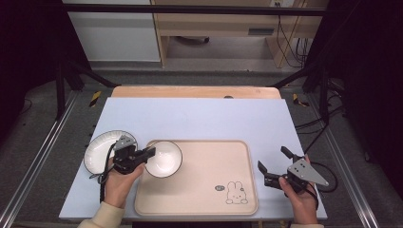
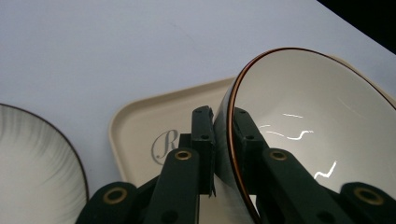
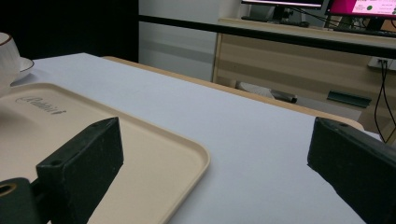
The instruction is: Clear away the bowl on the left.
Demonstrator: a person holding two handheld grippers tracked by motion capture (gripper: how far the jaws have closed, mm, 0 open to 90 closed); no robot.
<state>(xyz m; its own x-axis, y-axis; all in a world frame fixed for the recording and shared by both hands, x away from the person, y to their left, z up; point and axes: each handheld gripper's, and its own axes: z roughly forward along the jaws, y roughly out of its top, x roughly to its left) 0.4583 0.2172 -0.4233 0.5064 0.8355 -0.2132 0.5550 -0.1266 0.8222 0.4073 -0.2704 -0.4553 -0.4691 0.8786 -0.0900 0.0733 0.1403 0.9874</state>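
Right now my left hand-held gripper [image 1: 149, 153] is clenched on the rim of the bowl [image 1: 164, 159], one jaw inside and one outside, so the bowl sits tilted over the near-left corner of the beige tray [image 1: 199, 209]; it is glossy white inside with a thin brown rim and a dark outer wall. My right hand-held gripper [image 1: 272, 165] rests released, jaws wide apart, over the bench [image 1: 199, 118] just right of the tray. Beyond the bowl's left side lies a white ribbed plate [image 1: 97, 152] with a dark rim.
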